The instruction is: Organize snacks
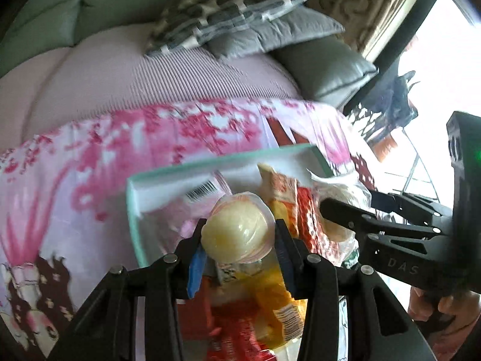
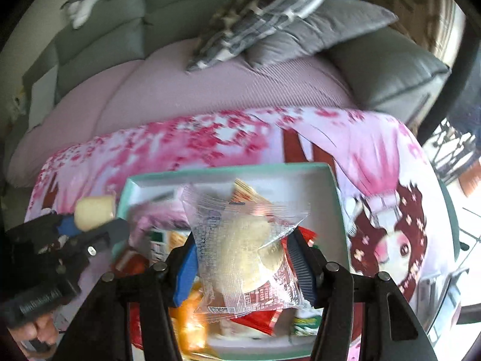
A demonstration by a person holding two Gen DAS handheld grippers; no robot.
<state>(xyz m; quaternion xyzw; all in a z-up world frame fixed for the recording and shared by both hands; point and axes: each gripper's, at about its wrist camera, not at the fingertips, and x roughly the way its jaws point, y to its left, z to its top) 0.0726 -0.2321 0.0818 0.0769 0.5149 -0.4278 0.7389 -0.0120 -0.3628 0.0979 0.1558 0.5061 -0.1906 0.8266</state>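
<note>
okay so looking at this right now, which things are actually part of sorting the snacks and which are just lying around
Part of the job:
left claw shut on the jelly cup
right claw shut on the clear-wrapped pastry
teal box of snack packets

Just lying about:
patterned cushion
grey pillow
pink blanket
sofa

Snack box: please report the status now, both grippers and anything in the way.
Left gripper shut on jelly cup. Right gripper shut on clear-wrapped cake. Both over snack box. Nothing blocking.

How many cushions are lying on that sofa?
2: a patterned grey-and-white cushion resting on a plain grey cushion, at the sofa's far end. Others may be out of view.
</note>
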